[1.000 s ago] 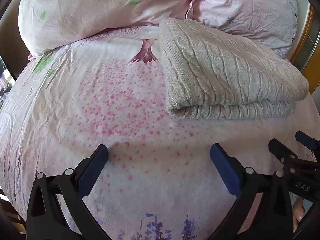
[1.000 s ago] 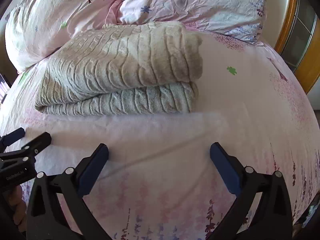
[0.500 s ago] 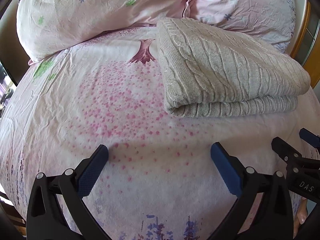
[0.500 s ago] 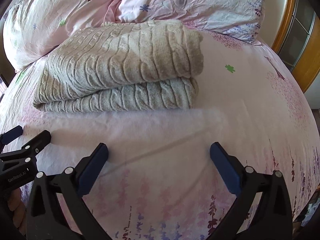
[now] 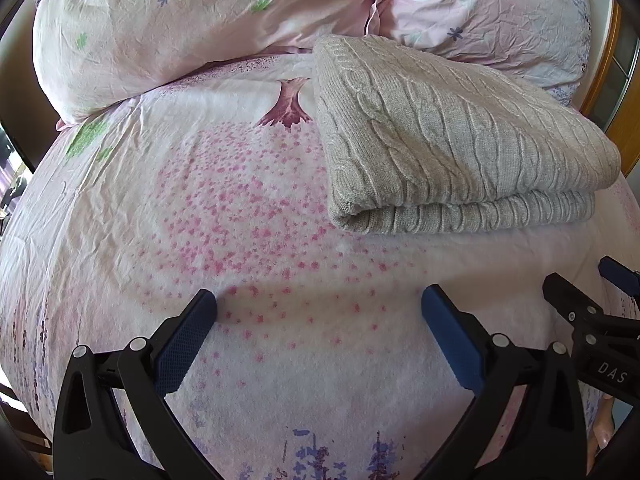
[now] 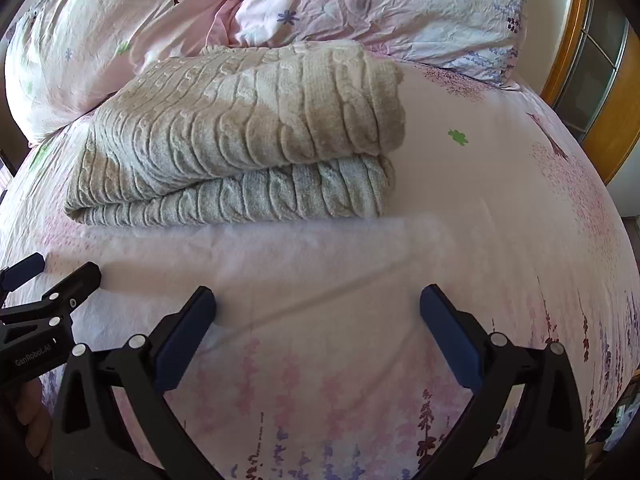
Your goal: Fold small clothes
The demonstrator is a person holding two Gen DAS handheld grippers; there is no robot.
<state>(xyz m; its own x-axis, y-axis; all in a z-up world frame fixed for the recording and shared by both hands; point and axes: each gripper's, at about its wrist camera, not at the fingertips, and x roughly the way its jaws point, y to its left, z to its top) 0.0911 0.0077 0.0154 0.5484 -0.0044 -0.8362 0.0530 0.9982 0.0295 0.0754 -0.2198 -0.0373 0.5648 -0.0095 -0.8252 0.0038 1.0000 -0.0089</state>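
A grey cable-knit sweater [image 5: 452, 136] lies folded in a thick rectangle on the bed, its folded edge facing me. It also shows in the right wrist view [image 6: 248, 136]. My left gripper [image 5: 318, 312] is open and empty, hovering over the sheet in front of the sweater's left end. My right gripper [image 6: 318, 312] is open and empty, in front of the sweater's right end. Each gripper shows at the edge of the other's view: the right one [image 5: 592, 292], the left one [image 6: 52, 276].
The bed sheet [image 5: 200, 220] is pink with floral print. Two pink pillows [image 5: 200, 12] [image 6: 380, 4] lie behind the sweater. A wooden frame with glass [image 6: 592, 80] stands at the right of the bed.
Both grippers have drawn back slightly from the folded sweater, which sits a little higher in the views. Both stay open; the sweater has not moved.
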